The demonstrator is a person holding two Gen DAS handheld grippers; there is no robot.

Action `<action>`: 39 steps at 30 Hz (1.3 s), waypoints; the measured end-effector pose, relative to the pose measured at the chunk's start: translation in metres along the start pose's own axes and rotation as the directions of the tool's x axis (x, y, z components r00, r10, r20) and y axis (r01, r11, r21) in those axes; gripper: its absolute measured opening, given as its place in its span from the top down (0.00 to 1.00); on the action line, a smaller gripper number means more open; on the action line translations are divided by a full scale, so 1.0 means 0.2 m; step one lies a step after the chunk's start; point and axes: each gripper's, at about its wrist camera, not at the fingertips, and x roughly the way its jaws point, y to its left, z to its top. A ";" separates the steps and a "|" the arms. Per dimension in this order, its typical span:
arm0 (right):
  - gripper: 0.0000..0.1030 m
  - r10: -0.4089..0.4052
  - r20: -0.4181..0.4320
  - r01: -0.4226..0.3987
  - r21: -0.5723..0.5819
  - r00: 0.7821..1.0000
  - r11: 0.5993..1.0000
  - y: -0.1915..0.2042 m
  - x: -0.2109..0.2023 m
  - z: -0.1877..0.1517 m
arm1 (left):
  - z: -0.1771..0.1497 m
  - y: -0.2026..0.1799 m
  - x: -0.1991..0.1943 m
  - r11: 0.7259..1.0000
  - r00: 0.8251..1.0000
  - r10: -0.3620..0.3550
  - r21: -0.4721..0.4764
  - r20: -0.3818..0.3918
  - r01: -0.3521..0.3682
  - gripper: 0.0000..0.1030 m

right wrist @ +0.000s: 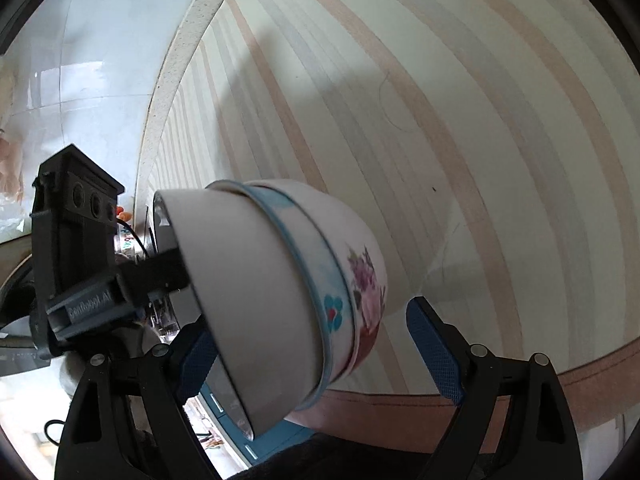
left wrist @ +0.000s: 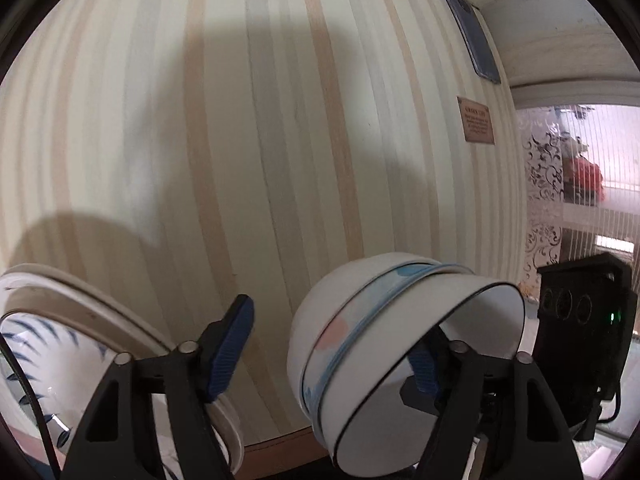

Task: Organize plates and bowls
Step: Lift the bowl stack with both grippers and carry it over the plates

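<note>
Left wrist view: a nested stack of 3 bowls (left wrist: 340, 320) hangs tipped on its side above the striped tabletop (left wrist: 240, 120). The left tool (left wrist: 332, 340) is spread wide, with 1 pad inside the innermost bowl and the other well clear of the outer wall. A pile of plates (left wrist: 44, 360), the top 1 with blue leaves, sits at the near left corner.

Right wrist view: the right tool (right wrist: 308, 320) is also spread, with the stack between its pads. The right pad stands apart from the bowls, and the left 1 may be touching them.

Judging by this, the sorting is nearly done, with bowls nested and plates piled. What probably remains is setting the bowl stack upright on the tabletop, perhaps beside the plates.
</note>
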 end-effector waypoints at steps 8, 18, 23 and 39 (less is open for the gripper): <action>0.35 0.010 0.000 -0.010 0.029 1.000 1.000 0.01 0.08 0.06 | -0.02 0.00 0.02 0.998 0.998 -0.070 -0.006 0.003 0.070 0.46; 0.36 0.019 0.008 -0.019 -0.004 1.000 1.000 0.03 0.10 0.07 | -0.03 0.01 0.01 0.999 0.998 -0.052 -0.011 0.036 0.052 0.46; 0.36 0.024 0.011 -0.024 -0.015 1.000 1.000 0.02 0.09 0.06 | -0.04 0.00 0.00 0.999 0.998 -0.036 -0.011 0.043 0.037 0.46; 0.37 0.024 0.046 -0.019 -0.108 0.999 0.994 0.12 -0.04 0.04 | -0.05 0.02 -0.13 0.999 0.994 -0.038 -0.013 0.101 0.040 0.46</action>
